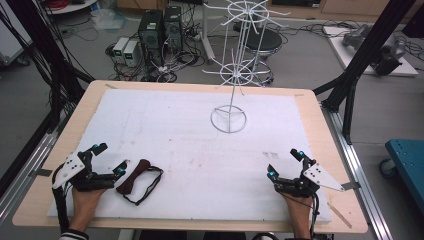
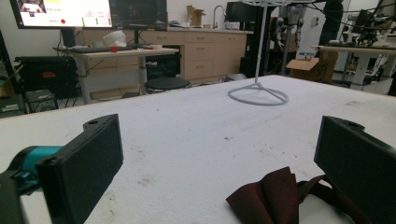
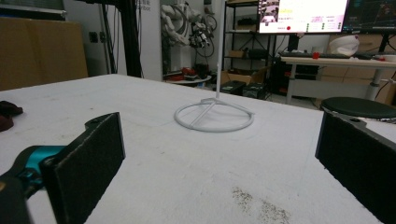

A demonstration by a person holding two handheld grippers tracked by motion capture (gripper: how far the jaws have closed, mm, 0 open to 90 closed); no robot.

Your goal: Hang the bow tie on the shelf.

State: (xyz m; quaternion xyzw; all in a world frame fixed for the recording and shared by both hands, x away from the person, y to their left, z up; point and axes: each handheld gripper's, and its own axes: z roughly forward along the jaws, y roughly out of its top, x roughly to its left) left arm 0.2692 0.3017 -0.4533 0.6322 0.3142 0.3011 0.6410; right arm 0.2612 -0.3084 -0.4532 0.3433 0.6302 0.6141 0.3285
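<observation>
Resting low at the near edge of the counter [image 1: 320, 150], both hands sit palm-down with forearms coming in from the bottom. The left hand-held gripper [image 1: 111, 160] is at the near-left corner area, angled toward the right, jaws spread wide with nothing between them. The right hand-held gripper [image 1: 285, 163] is near the near-right corner, pointing up and slightly left, jaws also wide open and holding nothing.

Count-wise: two grippers, one dark red eye mask [image 1: 134, 176], one white wire rack [image 1: 235, 70]. That's it on the white foam sheet [image 1: 175, 125] covering the counter.

The eye mask lies flat just right of the left hand-held gripper, its black strap [image 1: 150, 185] looped out toward the right. In the left gripper view the mask [image 2: 268, 196] sits low between the jaws, closer to the right-hand one, and I can't tell if that jaw touches the strap.

The rack stands toward the far edge, a bit right of centre, on a round ring base [image 1: 228, 119] with a thin pole and spoked arms up top. Both gripper views look across bare sheet at that base [image 3: 214, 116]. Nothing sits between either gripper and the rack.

Off the counter: computer towers [image 1: 160, 27] and cables on the floor, a black stool [image 1: 264, 40], a blue cart [image 1: 407, 157] at right.
</observation>
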